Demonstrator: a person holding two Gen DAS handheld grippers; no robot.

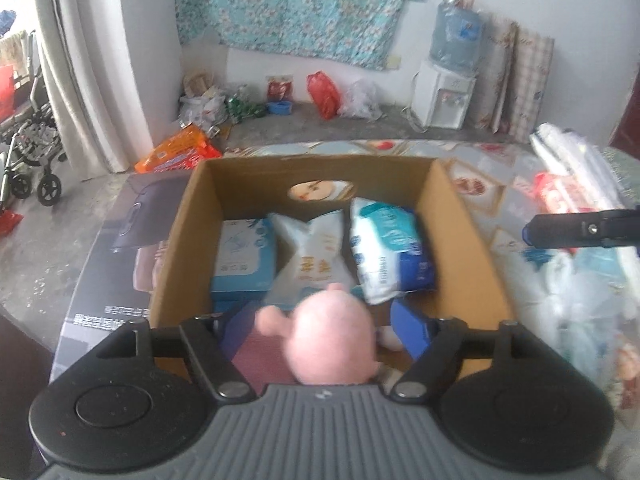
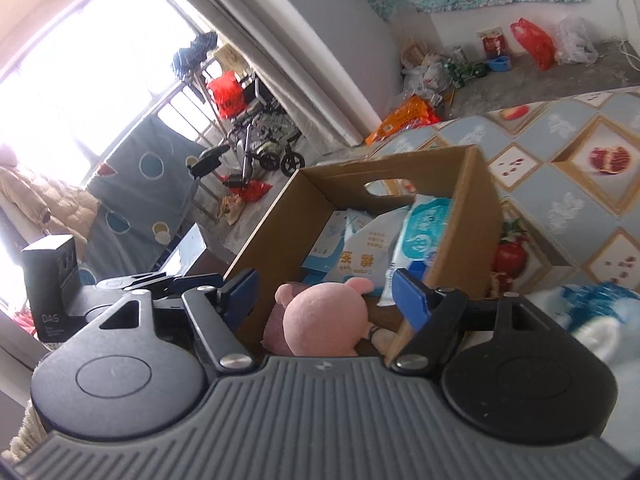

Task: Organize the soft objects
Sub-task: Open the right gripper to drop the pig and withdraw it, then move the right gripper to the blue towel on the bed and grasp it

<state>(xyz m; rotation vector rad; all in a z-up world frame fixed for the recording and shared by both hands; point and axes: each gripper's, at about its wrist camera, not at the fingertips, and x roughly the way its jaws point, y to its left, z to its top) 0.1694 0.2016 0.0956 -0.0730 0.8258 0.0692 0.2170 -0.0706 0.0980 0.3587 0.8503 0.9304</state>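
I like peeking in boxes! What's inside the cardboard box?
Inside the cardboard box: three soft packs and a pink plush toy. Whatever lies under them is covered.

Pink plush toy [image 1: 332,340] w/ a dark red bit. Brown cardboard box [image 1: 460,216]. Packs inside are white & blue [image 1: 384,248]. Blue pads on black gripper fingers [image 2: 408,296]. Tablecloth [image 2: 560,168] is grey-blue w/ diamonds & red fruit pics. Wall cloth [image 1: 296,4] is teal w/ little flowers.
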